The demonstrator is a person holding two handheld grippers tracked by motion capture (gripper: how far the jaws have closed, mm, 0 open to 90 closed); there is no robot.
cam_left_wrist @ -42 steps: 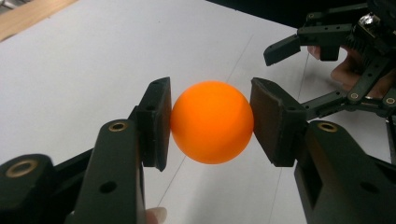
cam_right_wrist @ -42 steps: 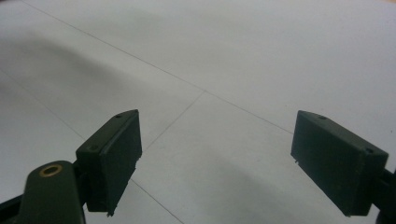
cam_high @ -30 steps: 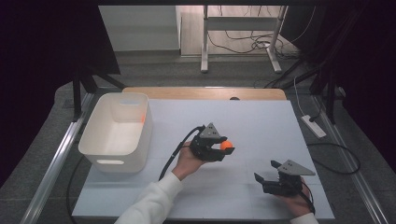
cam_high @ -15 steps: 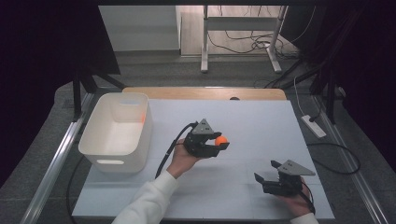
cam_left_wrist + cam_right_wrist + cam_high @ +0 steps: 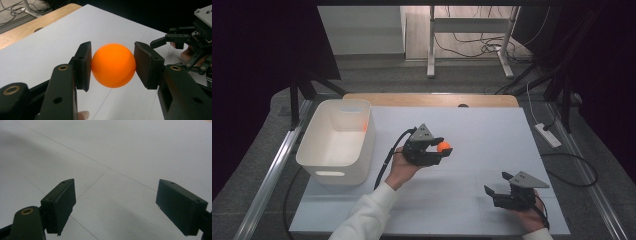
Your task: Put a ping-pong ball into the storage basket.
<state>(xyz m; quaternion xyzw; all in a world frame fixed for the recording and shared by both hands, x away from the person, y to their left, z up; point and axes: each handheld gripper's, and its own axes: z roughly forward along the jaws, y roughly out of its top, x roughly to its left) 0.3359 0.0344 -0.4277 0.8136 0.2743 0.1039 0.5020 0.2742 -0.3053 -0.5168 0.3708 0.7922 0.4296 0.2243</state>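
Your left claw pinches the orange ball on 2 small contact spots; ease your squeeze and it rolls across the desk below. Your right claw hangs wide, empty.

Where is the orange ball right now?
The orange ball sits clamped between the left gripper jaws, mid-table in the high view, right of the white bin.
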